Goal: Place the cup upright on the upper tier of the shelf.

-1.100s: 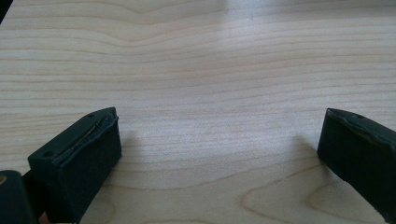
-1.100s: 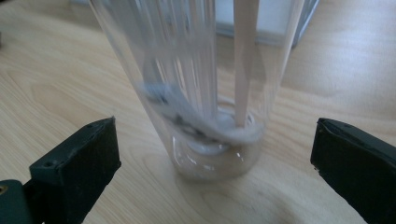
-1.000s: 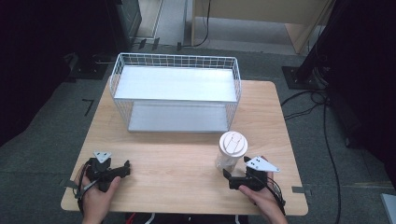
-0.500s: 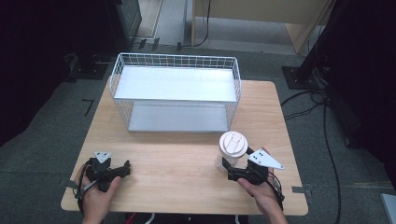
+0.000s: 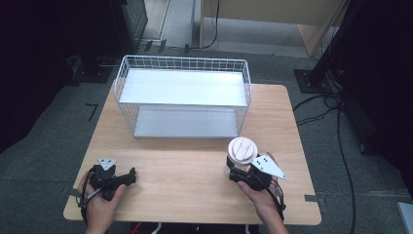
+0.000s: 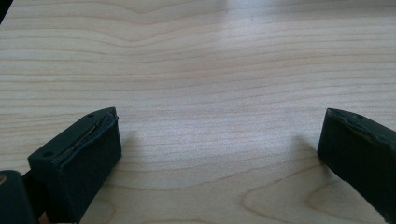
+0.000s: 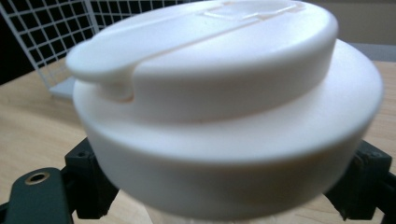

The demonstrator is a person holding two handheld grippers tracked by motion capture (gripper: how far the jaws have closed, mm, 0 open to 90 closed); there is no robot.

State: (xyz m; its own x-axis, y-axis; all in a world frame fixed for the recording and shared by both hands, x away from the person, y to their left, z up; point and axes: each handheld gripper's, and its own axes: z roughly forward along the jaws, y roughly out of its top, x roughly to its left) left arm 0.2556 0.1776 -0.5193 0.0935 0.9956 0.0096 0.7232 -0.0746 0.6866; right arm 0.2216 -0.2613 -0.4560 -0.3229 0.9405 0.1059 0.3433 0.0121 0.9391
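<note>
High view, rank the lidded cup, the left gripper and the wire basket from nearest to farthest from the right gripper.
1. Lidded cup, right at the right gripper, between its jaws.
2. Wire basket, beyond it, at the table's far side.
3. Left gripper, across the table's near edge.

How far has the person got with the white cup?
Looks done: the right tool has closed around the cup under its lid. In hand: the cup, seemingly on the table near the person. Likely left: carrying it to the wire basket. The left tool waits open.
</note>
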